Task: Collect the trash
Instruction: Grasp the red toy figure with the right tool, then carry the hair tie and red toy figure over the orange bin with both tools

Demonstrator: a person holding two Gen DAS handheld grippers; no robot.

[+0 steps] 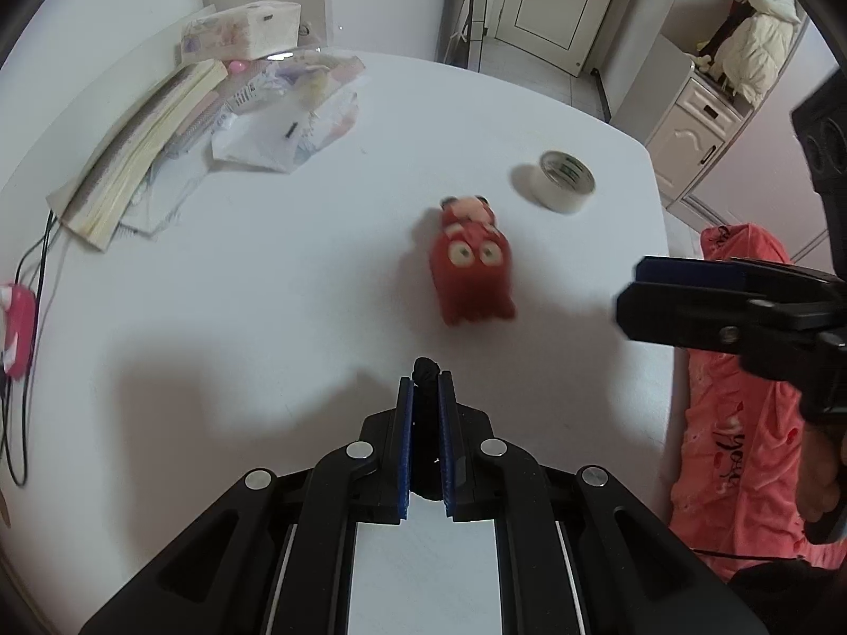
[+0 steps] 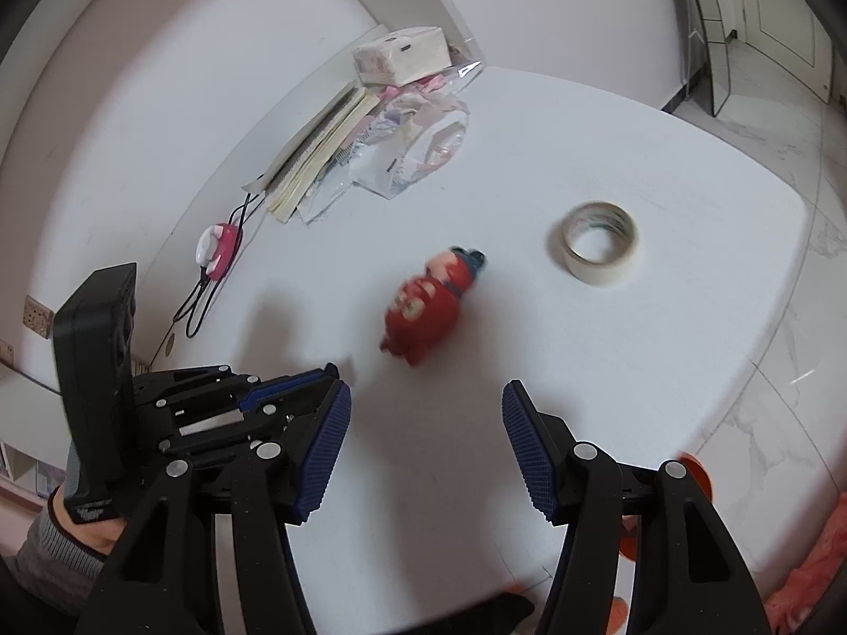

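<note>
A small red toy figure [image 1: 471, 264] lies on the white table [image 1: 264, 264]; it also shows in the right wrist view [image 2: 431, 304]. My left gripper [image 1: 426, 386] is shut on a small black object [image 1: 426, 370] that sticks out between its fingertips, just short of the toy. In the right wrist view the left gripper [image 2: 323, 373] shows at the left, near the table's front. My right gripper [image 2: 426, 402] is open and empty above the table, short of the toy. It shows side-on in the left wrist view [image 1: 630, 296], to the toy's right.
A roll of tape [image 1: 565, 180] stands beyond the toy, also in the right wrist view [image 2: 600, 248]. Books [image 1: 143, 143], a tissue pack [image 1: 243, 32] and plastic bags [image 1: 296, 106] are piled at the far left. A pink device [image 2: 217, 248] with a cable lies at the left edge.
</note>
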